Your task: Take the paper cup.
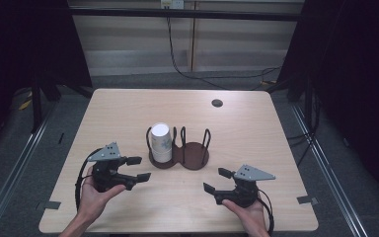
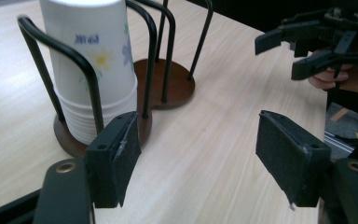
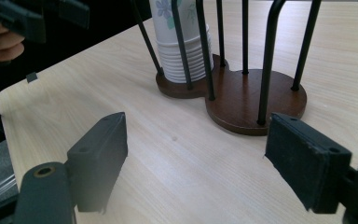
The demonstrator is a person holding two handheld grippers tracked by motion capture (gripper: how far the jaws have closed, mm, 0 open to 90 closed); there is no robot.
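Two tongs: both near the rack, on its near side, held above the counter (image 1: 256,123).
Left tongs (image 1: 139,168): jaws apart, nothing between, just left of the rack.
Right tongs (image 1: 217,180): jaws apart, empty, right of the rack.
Rack (image 1: 193,157): wooden base with black wire loops, mid-counter.
Cups (image 1: 161,142): upside-down stack in the rack's left ring; right ring bare.

bare table (image 1: 128,106) around, cup rack (image 1: 193,157) mid-table, wire posts (image 1: 207,140) block sides
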